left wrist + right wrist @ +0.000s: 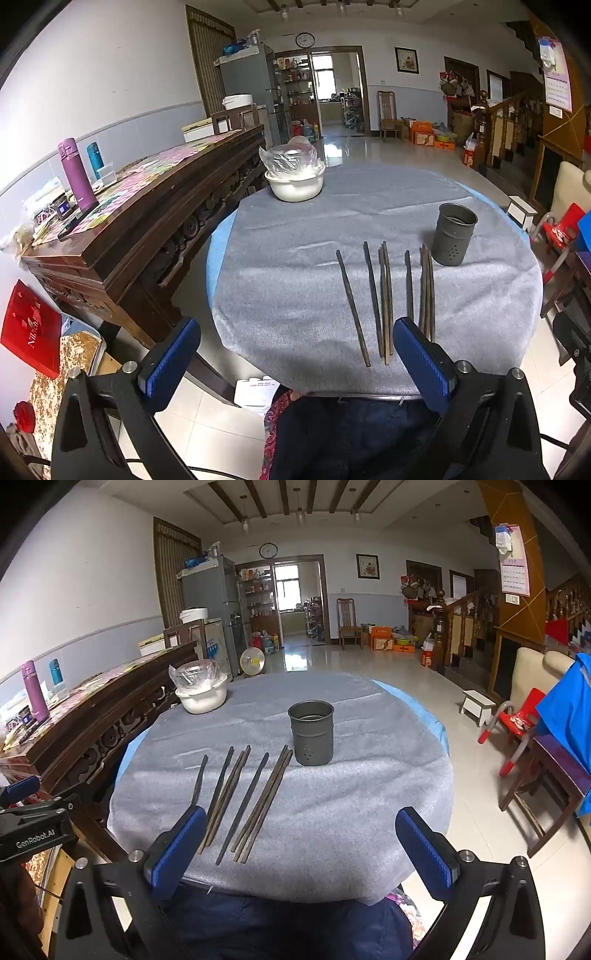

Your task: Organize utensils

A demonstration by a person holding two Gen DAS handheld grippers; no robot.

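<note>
Grey-clothed round counter [332, 812]: both grippers wide open, empty; dark wooden chopsticks [243, 801] lying ahead, perforated grey metal holder [311, 738] beyond, unfilled.

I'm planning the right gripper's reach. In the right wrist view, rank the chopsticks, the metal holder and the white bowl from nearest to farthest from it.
From the open right gripper:
1. Chopsticks, lying just ahead, towards its left finger.
2. Metal holder, upright behind their tips.
3. White bowl, bag-covered, at the far left edge.
</note>
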